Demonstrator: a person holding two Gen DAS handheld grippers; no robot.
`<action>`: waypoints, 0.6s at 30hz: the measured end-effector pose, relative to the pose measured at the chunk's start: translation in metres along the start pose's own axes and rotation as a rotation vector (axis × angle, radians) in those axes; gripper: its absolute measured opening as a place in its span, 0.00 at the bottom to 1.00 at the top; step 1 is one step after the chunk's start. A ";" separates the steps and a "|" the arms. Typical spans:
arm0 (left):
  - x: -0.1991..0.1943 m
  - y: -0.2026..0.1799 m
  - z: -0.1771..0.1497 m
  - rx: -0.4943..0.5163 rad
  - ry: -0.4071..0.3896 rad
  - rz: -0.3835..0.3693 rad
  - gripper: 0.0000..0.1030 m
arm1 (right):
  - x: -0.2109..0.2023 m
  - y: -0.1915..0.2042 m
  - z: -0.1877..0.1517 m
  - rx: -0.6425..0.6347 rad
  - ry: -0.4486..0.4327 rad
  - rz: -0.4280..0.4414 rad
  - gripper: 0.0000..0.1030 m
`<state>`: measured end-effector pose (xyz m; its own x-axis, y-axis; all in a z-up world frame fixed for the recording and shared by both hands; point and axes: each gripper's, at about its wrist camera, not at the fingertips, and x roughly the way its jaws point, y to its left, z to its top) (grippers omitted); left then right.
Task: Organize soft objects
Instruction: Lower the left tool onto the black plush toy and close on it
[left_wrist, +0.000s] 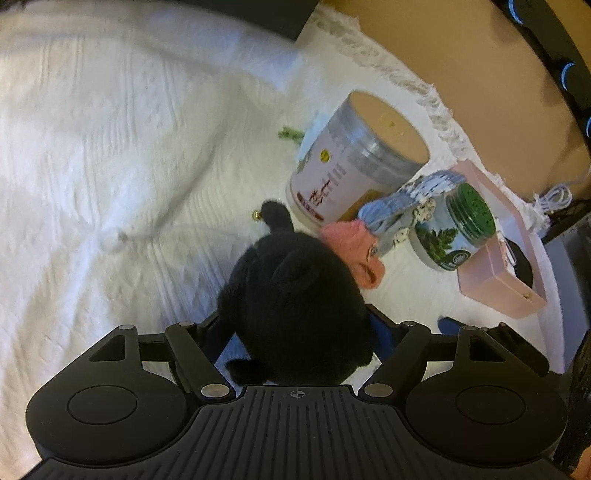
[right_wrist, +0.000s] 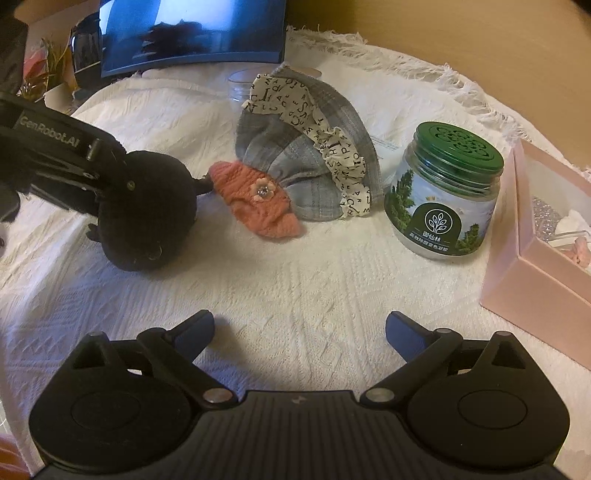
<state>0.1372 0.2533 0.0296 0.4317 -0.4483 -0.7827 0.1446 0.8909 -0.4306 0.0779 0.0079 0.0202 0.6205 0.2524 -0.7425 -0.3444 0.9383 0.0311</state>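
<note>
A black plush toy (left_wrist: 295, 306) rests on the white textured cloth (right_wrist: 295, 273), lying between the fingers of my left gripper (left_wrist: 299, 325), which stands open around it. In the right wrist view the same plush (right_wrist: 147, 218) sits at the left with the left gripper (right_wrist: 110, 184) reaching in over it. Just right of the plush lies a pink knitted piece with a flower (right_wrist: 255, 201), and behind that a grey plaid hat with a letter-print ruffle (right_wrist: 306, 162). My right gripper (right_wrist: 301, 325) is open over bare cloth, nothing between its fingers.
A green-lidded jar (right_wrist: 443, 195) stands right of the hat. An open pink box (right_wrist: 517, 266) sits at the right edge. A large round canister (left_wrist: 354, 158) stands behind the hat. A monitor (right_wrist: 192, 33) is at the back. A small gold bell (left_wrist: 255, 214) lies near the plush.
</note>
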 end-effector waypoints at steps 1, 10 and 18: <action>0.001 0.000 -0.002 0.001 -0.012 0.001 0.77 | 0.000 0.000 0.000 0.001 0.001 -0.001 0.97; 0.010 -0.008 -0.001 0.064 -0.074 0.005 0.77 | -0.002 0.000 -0.002 0.000 -0.019 -0.003 0.96; 0.011 -0.011 -0.007 0.086 -0.122 0.010 0.78 | -0.002 -0.001 -0.003 -0.003 -0.024 0.000 0.97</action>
<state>0.1337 0.2375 0.0225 0.5377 -0.4321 -0.7240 0.2130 0.9004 -0.3793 0.0750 0.0059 0.0198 0.6374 0.2582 -0.7260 -0.3468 0.9375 0.0289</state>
